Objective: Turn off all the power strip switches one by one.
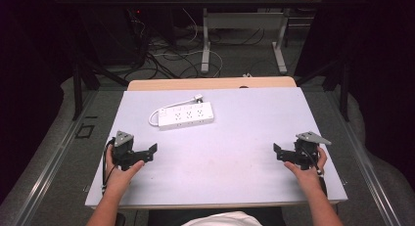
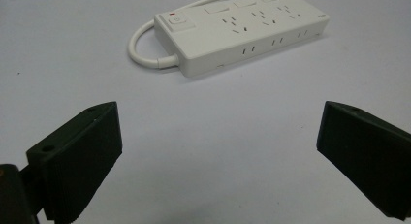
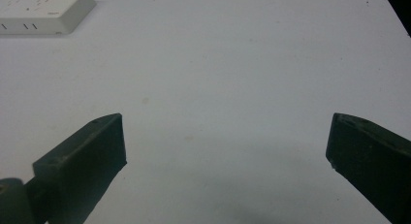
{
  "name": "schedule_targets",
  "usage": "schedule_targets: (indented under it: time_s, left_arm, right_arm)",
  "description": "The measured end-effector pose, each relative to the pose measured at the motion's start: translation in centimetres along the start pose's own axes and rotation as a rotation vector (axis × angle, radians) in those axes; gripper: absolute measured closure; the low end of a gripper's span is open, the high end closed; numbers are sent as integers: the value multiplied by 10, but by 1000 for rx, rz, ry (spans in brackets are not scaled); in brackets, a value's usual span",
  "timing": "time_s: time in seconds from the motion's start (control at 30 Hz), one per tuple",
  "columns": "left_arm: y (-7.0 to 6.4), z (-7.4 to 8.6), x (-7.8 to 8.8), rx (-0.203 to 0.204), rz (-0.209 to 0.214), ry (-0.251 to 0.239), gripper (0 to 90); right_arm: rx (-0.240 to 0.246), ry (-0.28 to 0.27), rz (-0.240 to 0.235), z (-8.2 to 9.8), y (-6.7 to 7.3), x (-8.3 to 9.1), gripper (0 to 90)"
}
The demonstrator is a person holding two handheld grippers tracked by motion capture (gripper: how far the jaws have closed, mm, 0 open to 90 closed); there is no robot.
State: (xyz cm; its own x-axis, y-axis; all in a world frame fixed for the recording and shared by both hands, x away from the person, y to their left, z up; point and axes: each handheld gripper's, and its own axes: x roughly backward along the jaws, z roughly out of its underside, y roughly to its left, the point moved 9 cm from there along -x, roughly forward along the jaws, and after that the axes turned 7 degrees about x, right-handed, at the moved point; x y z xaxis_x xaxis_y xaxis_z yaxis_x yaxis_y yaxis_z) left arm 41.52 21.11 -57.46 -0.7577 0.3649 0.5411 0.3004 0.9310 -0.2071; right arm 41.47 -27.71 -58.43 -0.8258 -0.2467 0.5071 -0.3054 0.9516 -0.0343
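Upper centre of the high view sat the strip (image 1: 186, 114); left gripper (image 1: 149, 152) and right gripper (image 1: 278, 151) gaped empty. Its looped cord (image 2: 140, 52) could snag a jaw, I reckoned.

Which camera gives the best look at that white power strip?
The left gripper view: the power strip is close, with switch and sockets clear. The high view shows it whole but small; the right gripper view catches one corner.

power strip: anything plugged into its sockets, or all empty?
Empty, as far as visible. The power strip lies flat on the table, its socket faces bare in the left gripper view; its own plug lies loose beside it.
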Motion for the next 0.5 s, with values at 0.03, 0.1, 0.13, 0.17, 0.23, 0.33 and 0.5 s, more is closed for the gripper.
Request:
schedule_targets:
  time_s: [0.03, 0.1, 0.13, 0.17, 0.23, 0.33, 0.5]
  left_arm:
    - [0, -1, 0, 5, -2, -4, 29]
    - [1, 0, 0, 10, -1, 3, 34]
    - [0, -1, 0, 9, 2, 4, 36]
    - [0, -1, 0, 4, 4, 2, 40]
    - [-1, -2, -1, 8, 8, 2, 48]
    - [-1, -3, -1, 7, 13, 5, 76]
    - [-3, -15, -4, 19, 0, -12, 163]
  right_arm:
    - [2, 3, -4, 1, 1, 0, 1]
    - [0, 6, -8, 1, 2, 0, 1]
    - [3, 3, -9, 0, 2, 1, 1]
    - [4, 2, -6, 0, 2, 2, 2]
    - [7, -2, 0, -1, 2, 3, 3]
    - [12, -2, 1, -1, 2, 4, 4]
    - [16, 1, 17, 0, 2, 4, 10]
